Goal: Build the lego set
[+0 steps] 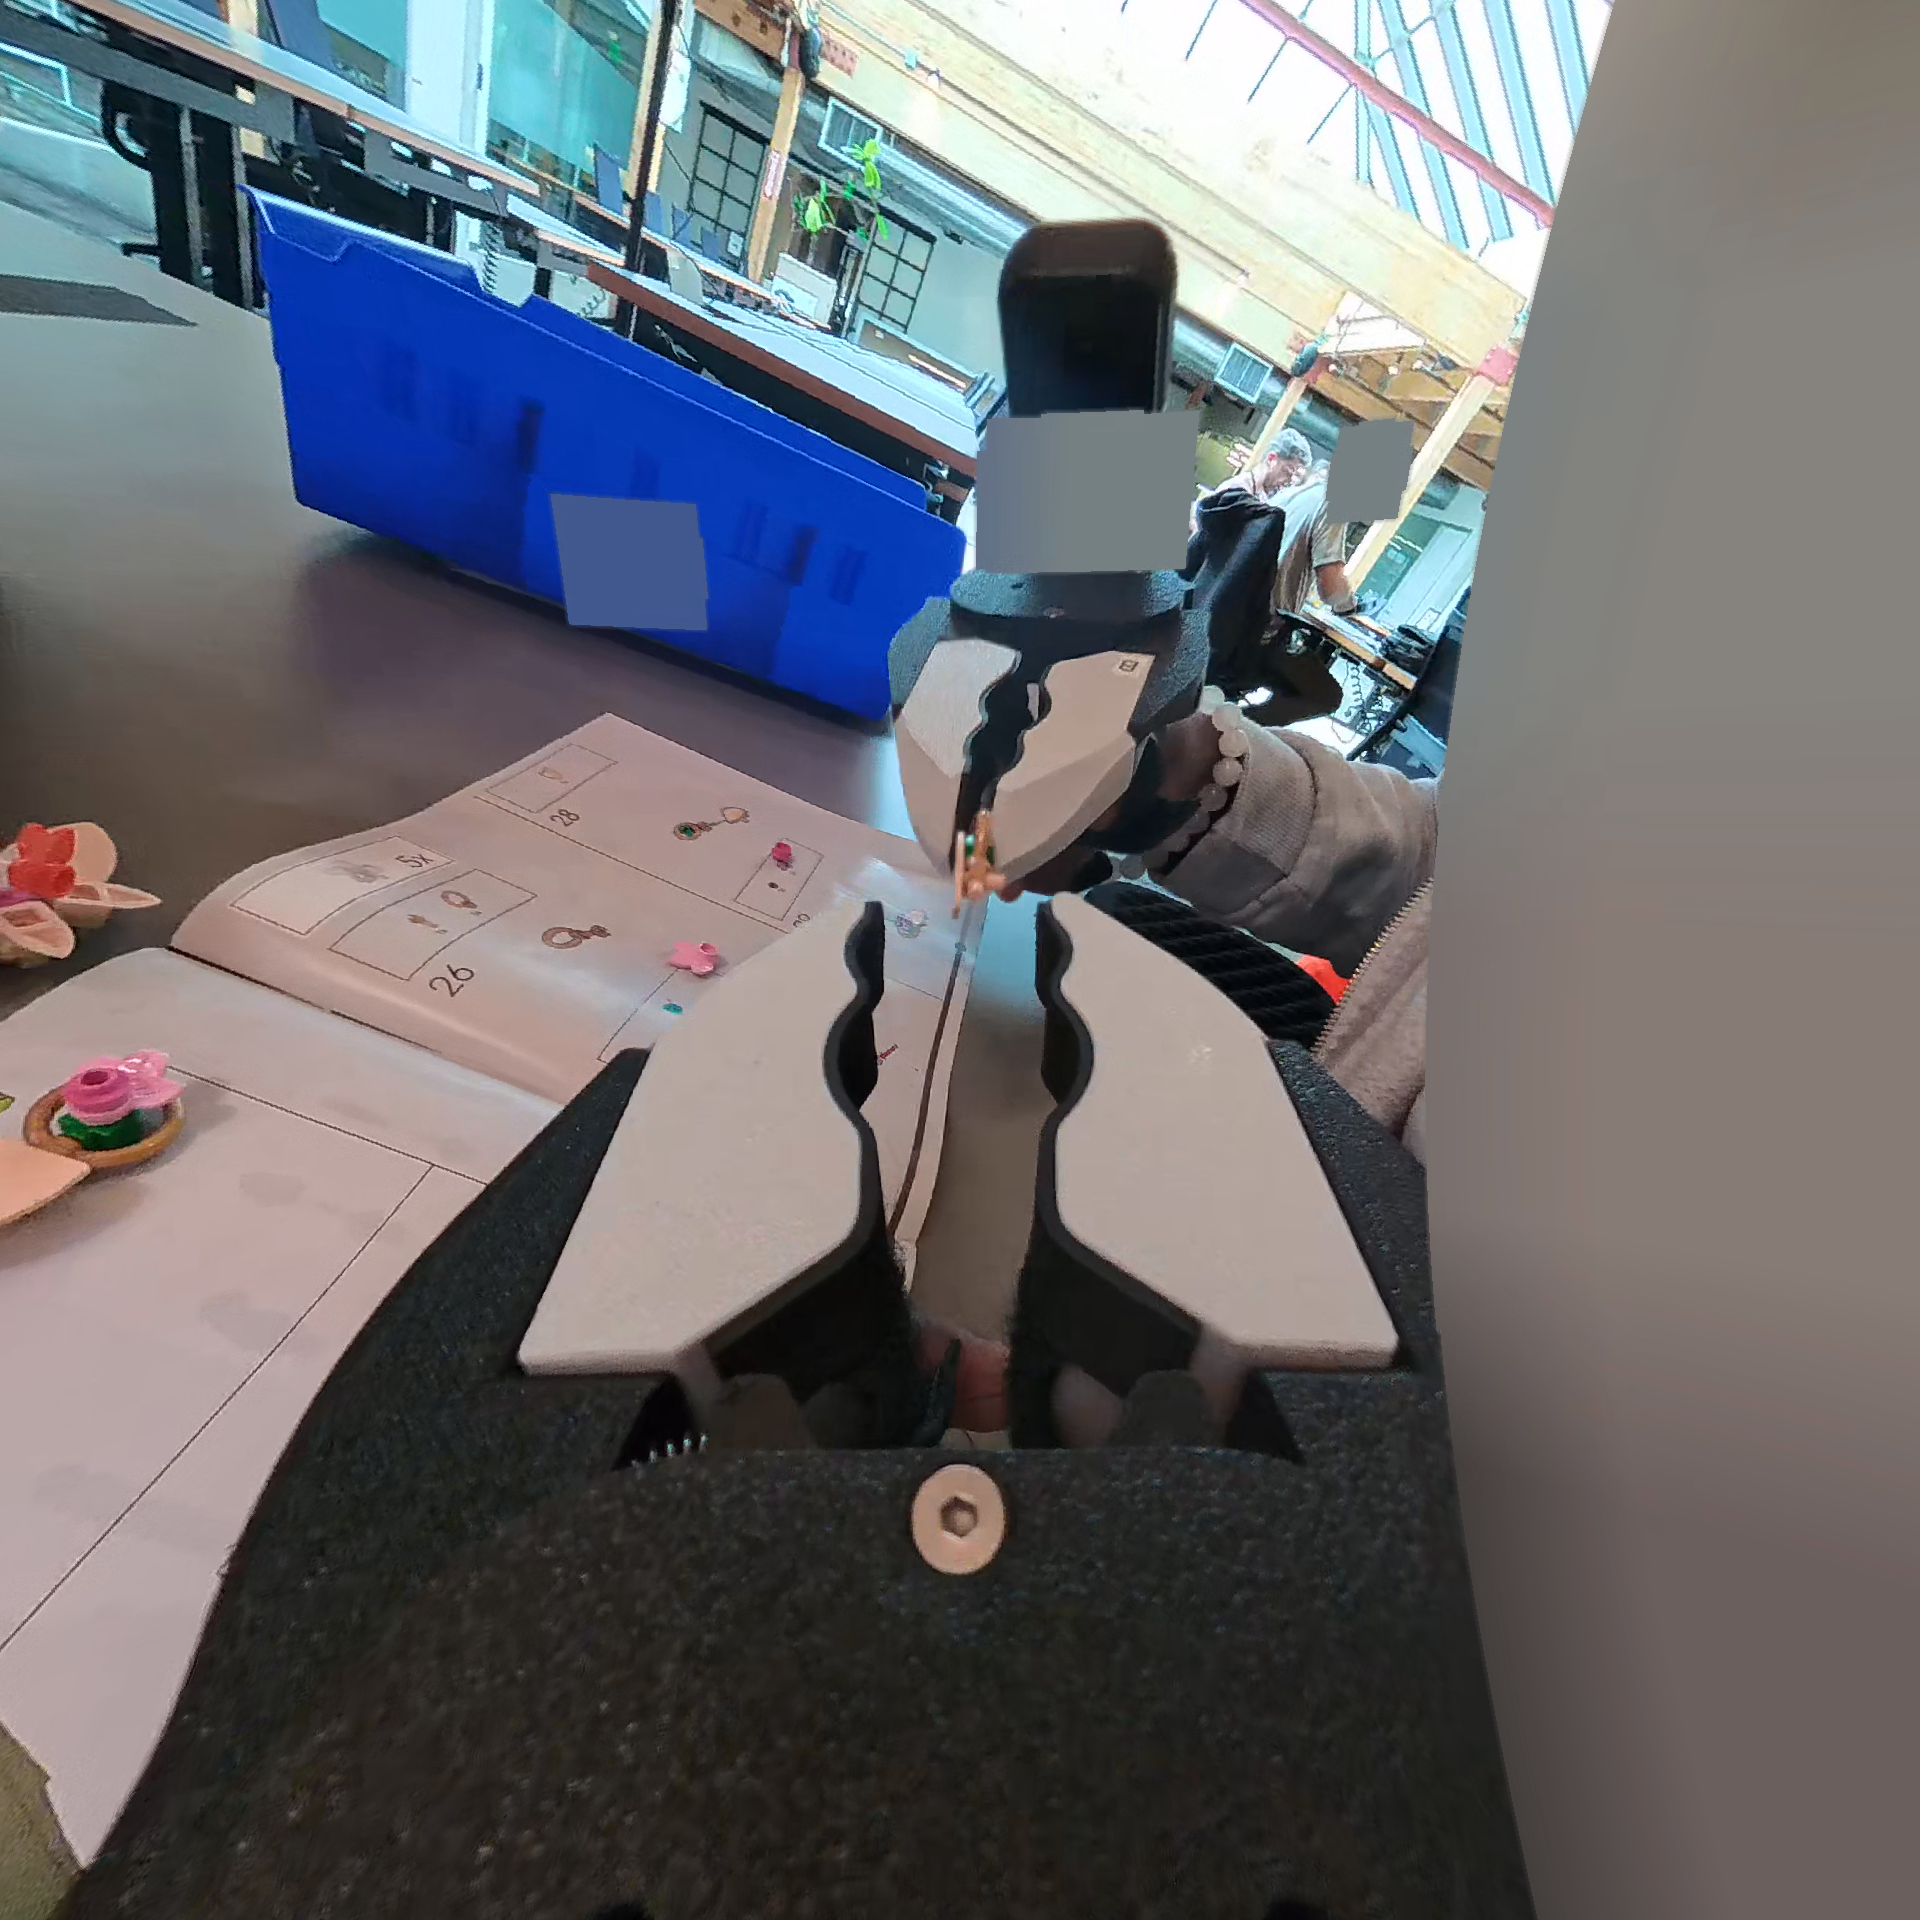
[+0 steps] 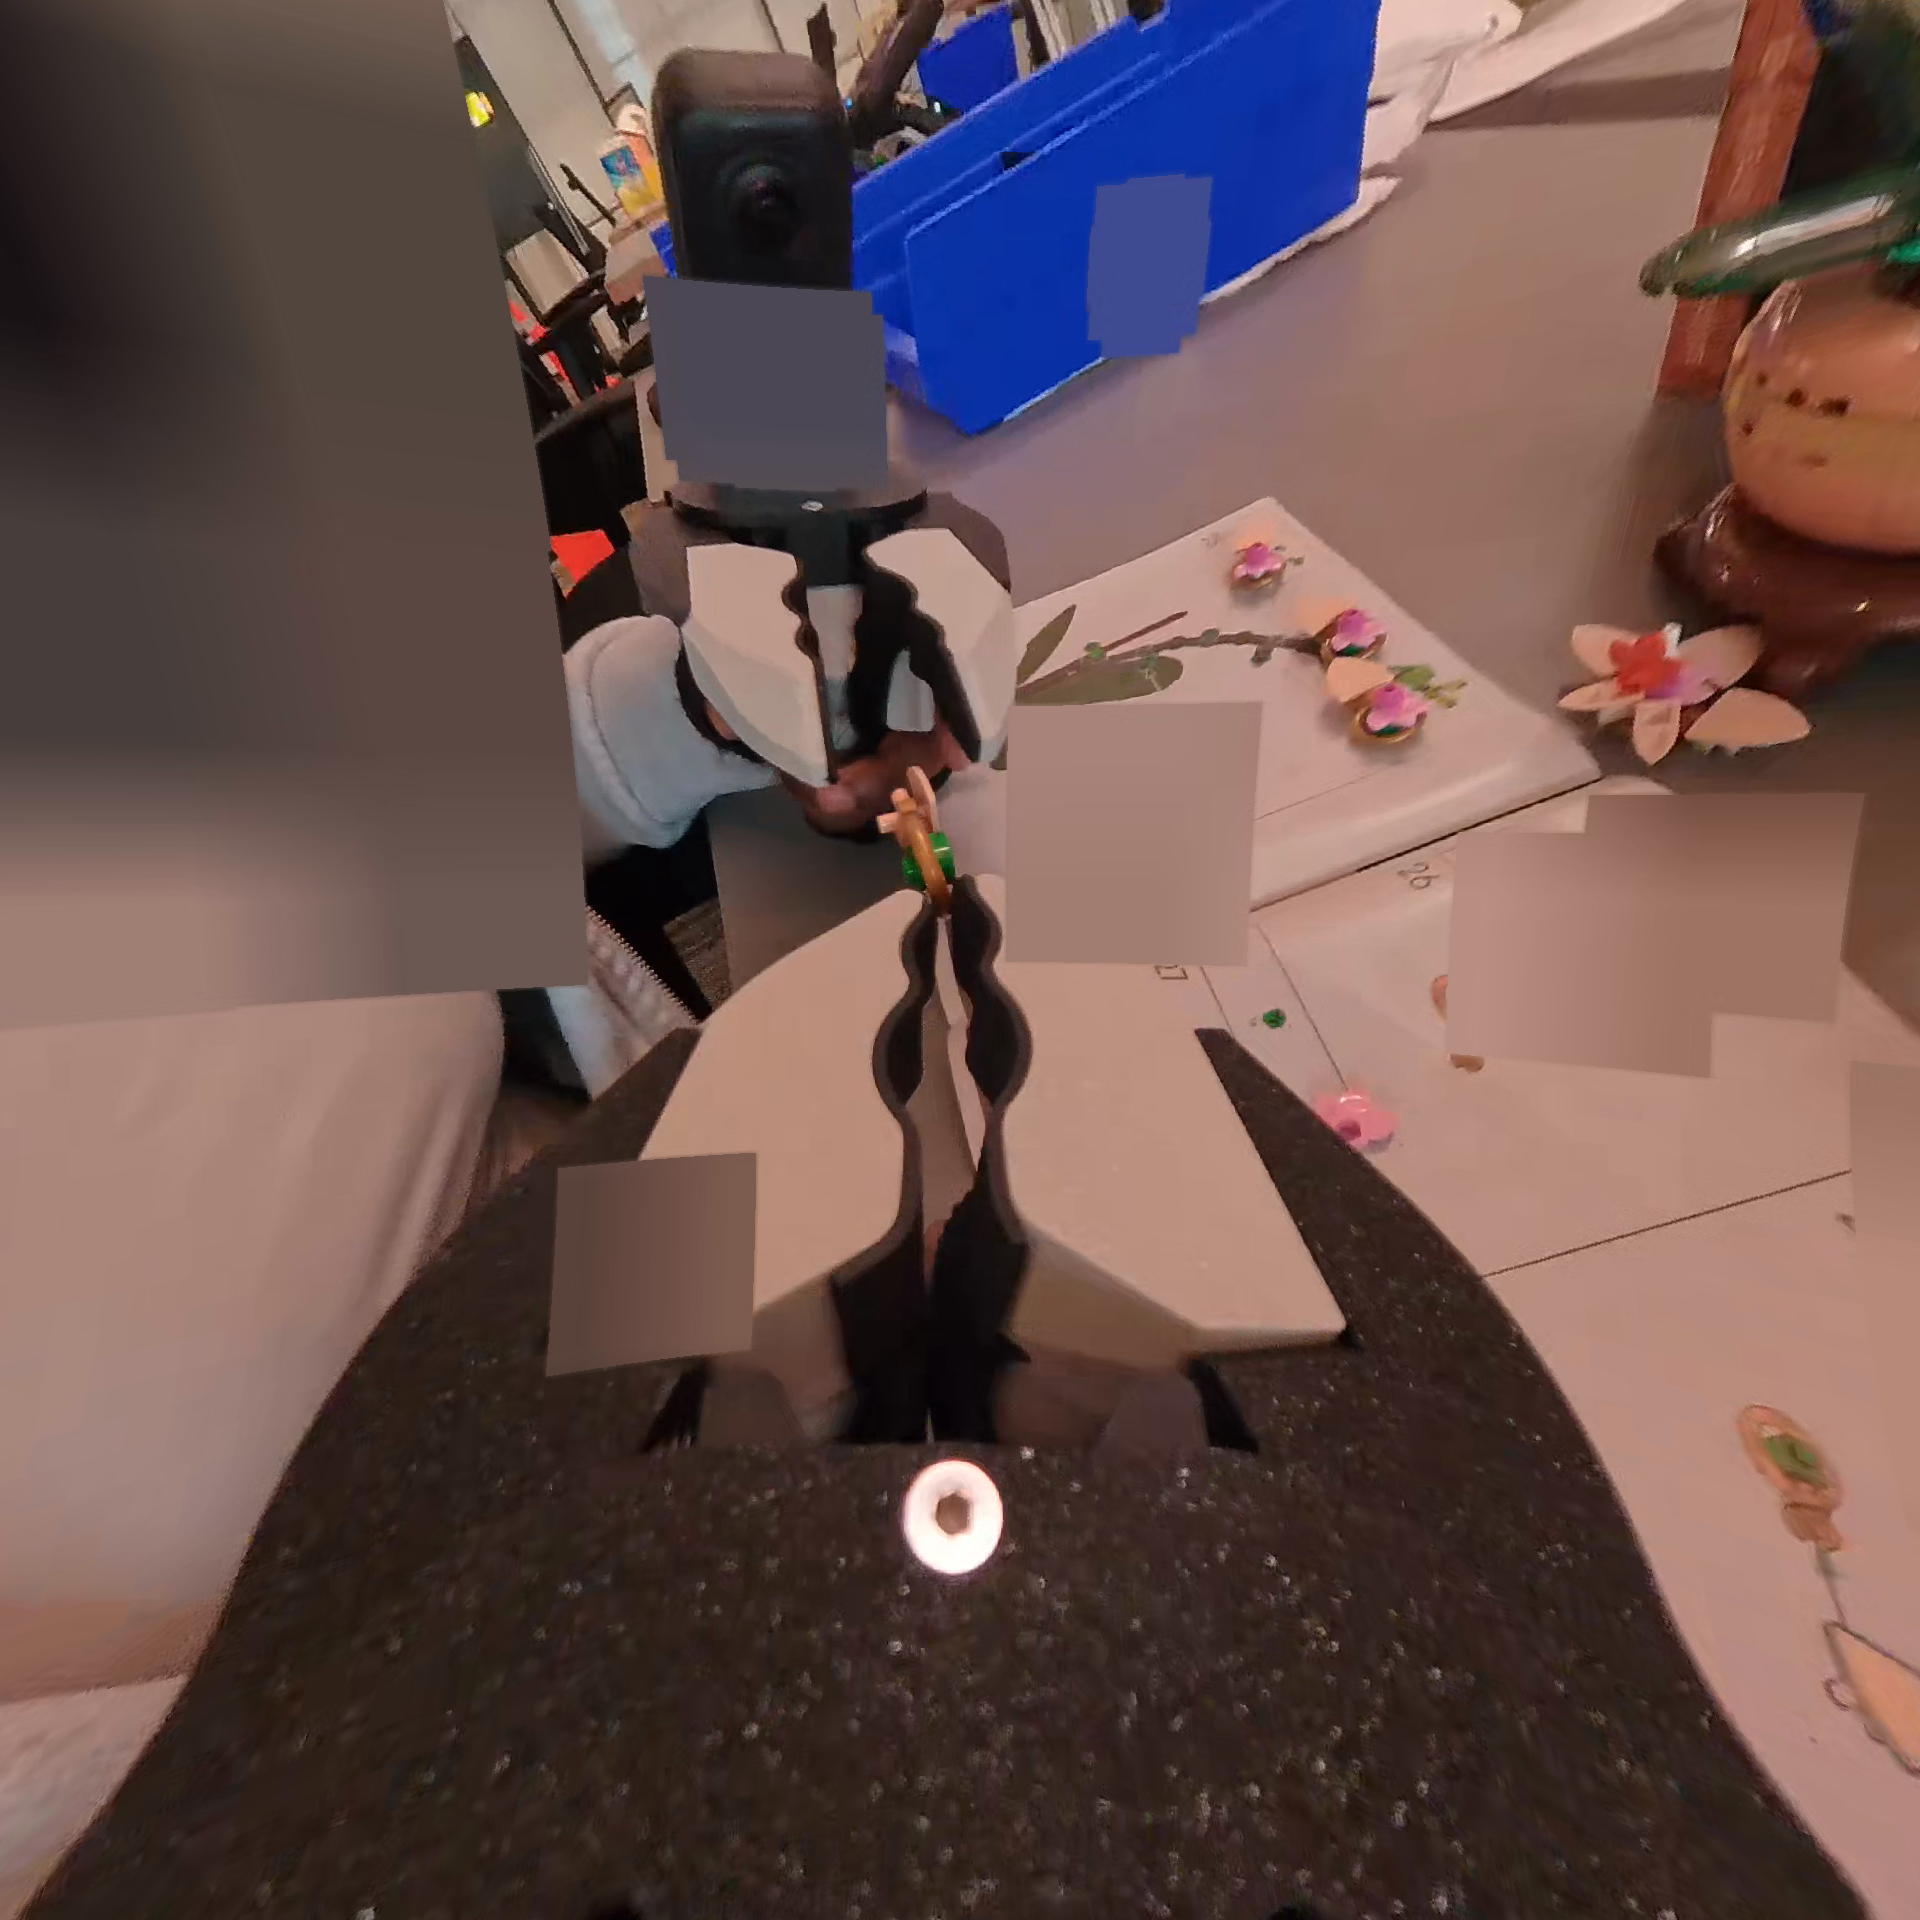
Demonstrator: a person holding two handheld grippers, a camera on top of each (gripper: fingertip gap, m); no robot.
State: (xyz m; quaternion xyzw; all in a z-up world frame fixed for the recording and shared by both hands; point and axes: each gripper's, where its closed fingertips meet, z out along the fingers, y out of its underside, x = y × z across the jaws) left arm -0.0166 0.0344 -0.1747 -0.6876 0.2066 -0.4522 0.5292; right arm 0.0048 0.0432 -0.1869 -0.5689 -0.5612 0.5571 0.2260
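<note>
Gold ring piece (image 2: 928, 852) pinched in right claw (image 2: 948, 902) tips.

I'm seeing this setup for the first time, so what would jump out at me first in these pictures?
Probably the right gripper, its fingers shut on a tiny gold ring piece with a green stud, held up facing the open left gripper. Beneath them lies an open instruction booklet scattered with small pink flower pieces. A big blue bin stands behind on the grey table.
</note>
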